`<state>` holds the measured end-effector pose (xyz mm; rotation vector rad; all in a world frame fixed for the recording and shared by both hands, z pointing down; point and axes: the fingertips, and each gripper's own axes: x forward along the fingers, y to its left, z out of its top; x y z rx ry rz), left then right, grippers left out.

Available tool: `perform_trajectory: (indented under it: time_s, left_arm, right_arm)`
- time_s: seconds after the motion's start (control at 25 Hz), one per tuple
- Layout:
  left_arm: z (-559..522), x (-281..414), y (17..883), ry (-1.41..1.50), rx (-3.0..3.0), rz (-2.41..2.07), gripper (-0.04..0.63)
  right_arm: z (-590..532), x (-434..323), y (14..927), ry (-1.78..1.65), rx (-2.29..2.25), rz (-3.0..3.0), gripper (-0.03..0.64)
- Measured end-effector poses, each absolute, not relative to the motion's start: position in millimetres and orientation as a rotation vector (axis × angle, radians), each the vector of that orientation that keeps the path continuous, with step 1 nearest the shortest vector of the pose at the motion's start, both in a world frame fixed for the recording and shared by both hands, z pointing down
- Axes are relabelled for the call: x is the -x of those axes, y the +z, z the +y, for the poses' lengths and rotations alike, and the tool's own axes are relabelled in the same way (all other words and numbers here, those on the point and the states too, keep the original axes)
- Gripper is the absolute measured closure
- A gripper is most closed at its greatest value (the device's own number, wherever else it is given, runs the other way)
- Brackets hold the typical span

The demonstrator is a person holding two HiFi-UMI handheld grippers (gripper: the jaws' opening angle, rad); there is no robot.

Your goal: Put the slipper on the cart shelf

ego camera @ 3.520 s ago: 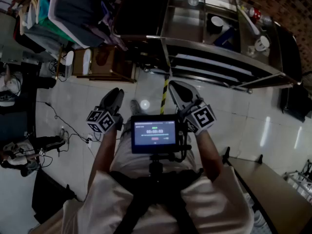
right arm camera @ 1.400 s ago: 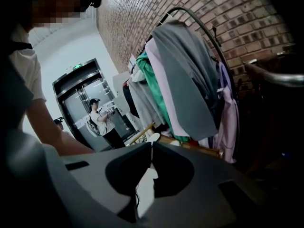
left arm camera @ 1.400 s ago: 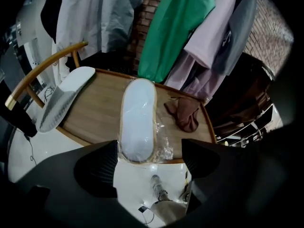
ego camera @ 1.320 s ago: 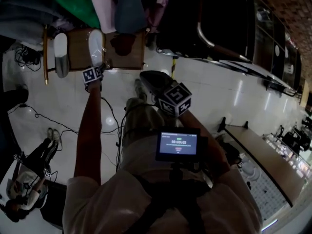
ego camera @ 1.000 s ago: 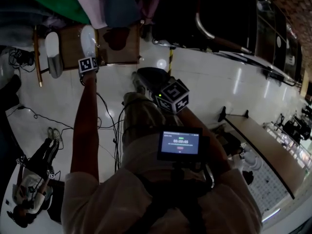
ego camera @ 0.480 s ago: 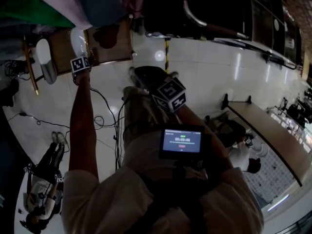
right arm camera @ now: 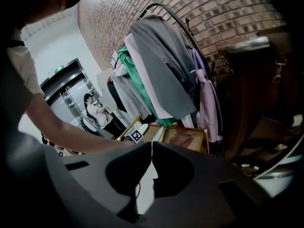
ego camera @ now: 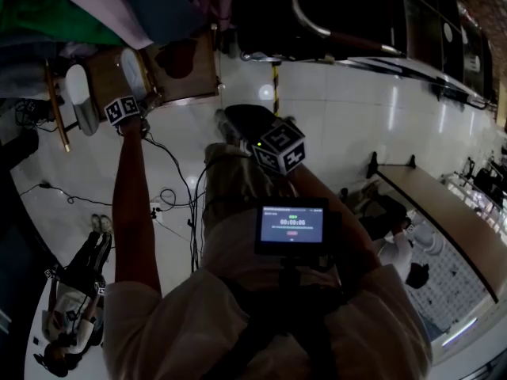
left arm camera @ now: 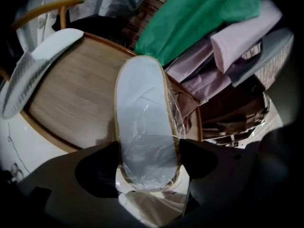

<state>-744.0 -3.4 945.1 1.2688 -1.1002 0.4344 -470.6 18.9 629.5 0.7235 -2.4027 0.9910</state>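
Two slippers lie on the low wooden tray (left arm camera: 71, 108) under the hanging clothes (left arm camera: 199, 18). Ours is the nearer slipper (left arm camera: 145, 122), wrapped in clear film, with its heel end toward us; the other slipper (left arm camera: 42, 75) rests well to its left. The left tongs (left arm camera: 148, 152) are closing round that heel end, one jaw just beside each edge, and we judge they have not bitten yet. The right tongs (right arm camera: 152, 151) are pressed together with nothing in them, held back by our body. We reckon the slipper is light, thin and floppy, and the film will make it slick. A hard squeeze across the width would likely buckle it, so we would take it by the firmer tan rim at the heel and keep it level on the way to the dark cart (ego camera: 348, 6)
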Motion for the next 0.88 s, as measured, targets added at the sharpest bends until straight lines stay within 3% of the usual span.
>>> perform_trajectory:
  time_s: [0.68, 0.76, 0.88]
  left_arm:
    - [35, 664, 852, -0.121, -1.186, -0.935, 0.229]
    - [38, 658, 840, -0.163, -1.195, -0.919, 0.229]
    - [41, 646, 819, -0.198, -1.229, -0.904, 0.229]
  right_arm:
    - [11, 468, 663, 1.178, -0.664, -2.342, 0.598]
    - [14, 483, 673, 1.215, -0.63, -2.312, 0.566]
    - [12, 511, 686, 1.31, -0.568, -2.277, 0.461]
